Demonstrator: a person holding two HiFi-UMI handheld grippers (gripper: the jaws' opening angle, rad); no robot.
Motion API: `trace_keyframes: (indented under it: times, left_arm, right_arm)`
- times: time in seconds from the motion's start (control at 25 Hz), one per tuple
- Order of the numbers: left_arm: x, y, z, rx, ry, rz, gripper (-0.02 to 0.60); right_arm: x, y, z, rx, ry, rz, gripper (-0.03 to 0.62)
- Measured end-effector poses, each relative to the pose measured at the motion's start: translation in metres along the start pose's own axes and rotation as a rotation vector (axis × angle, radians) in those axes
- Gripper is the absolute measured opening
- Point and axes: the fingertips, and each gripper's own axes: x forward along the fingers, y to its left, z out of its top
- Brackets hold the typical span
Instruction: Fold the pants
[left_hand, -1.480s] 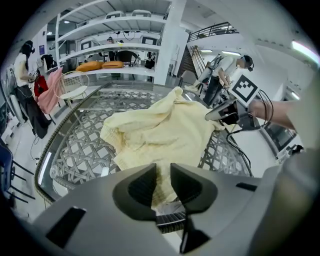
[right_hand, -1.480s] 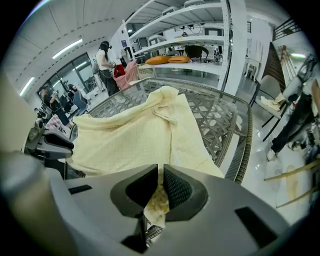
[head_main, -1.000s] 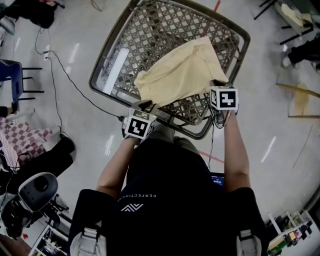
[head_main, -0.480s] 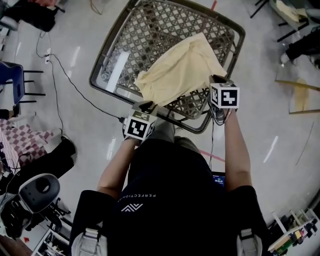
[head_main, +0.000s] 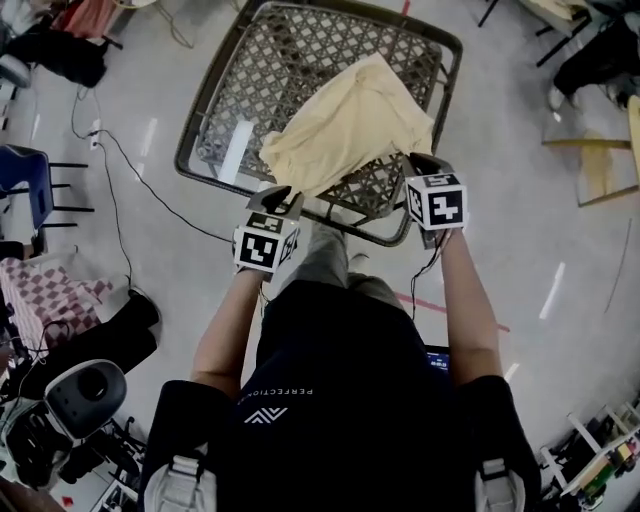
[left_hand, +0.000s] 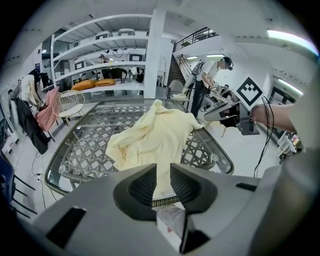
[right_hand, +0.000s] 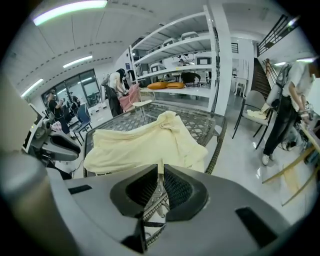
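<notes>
Pale yellow pants (head_main: 350, 125) lie crumpled across the glass-topped lattice table (head_main: 290, 70). My left gripper (head_main: 282, 193) is at the table's near edge, and a strip of the pants (left_hand: 155, 135) runs between its jaws (left_hand: 163, 172), which grip it. My right gripper (head_main: 418, 160) is at the near right corner of the pants (right_hand: 145, 142). Its jaws (right_hand: 160, 172) are pinched on a thin fold of the yellow cloth. Each gripper shows in the other's view: the right gripper (left_hand: 235, 112) and the left gripper (right_hand: 57, 145).
A black cable (head_main: 130, 150) trails over the floor left of the table, near a blue chair (head_main: 25, 180) and a checkered cloth (head_main: 40, 290). A person (left_hand: 207, 82) stands beyond the table's far right. White shelves (left_hand: 100, 65) stand behind it.
Both grippers have risen a little with the near edge of the pants, and the right one has shifted left. The table now sits higher in the head view.
</notes>
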Motion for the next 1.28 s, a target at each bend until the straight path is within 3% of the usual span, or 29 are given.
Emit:
trace_keyframes:
  times: [0.12,0.32,0.56,0.72,0.96,1.12,1.28]
  left_arm:
    - [-0.001,-0.003,0.013,0.029,-0.035,-0.031,0.075]
    - [0.013,-0.007,0.061,0.101,-0.091,-0.171,0.051]
    - [0.036,0.001,0.107,0.257,-0.061,-0.305,0.051]
    - [0.047,0.004,0.110,0.344,-0.010,-0.411,0.044]
    - [0.057,0.002,0.085,0.472,0.088,-0.556,0.035]
    - [0.067,0.014,0.085,0.503,0.101,-0.564,0.035]
    - [0.077,0.030,0.088,0.492,0.100,-0.500,0.035]
  right_arm:
    - [-0.010,0.001,-0.002,0.039,-0.026,-0.008,0.049]
    - [-0.021,0.003,0.011,0.118,-0.060,-0.045,0.049]
    - [0.003,0.010,0.051,0.239,-0.082,-0.079,0.049]
    - [0.030,0.027,0.071,0.288,-0.075,-0.091,0.049]
    - [0.047,0.043,0.081,0.356,-0.059,-0.151,0.049]
    - [0.050,0.049,0.084,0.392,-0.055,-0.183,0.049]
    - [0.051,0.051,0.080,0.402,-0.037,-0.185,0.049]
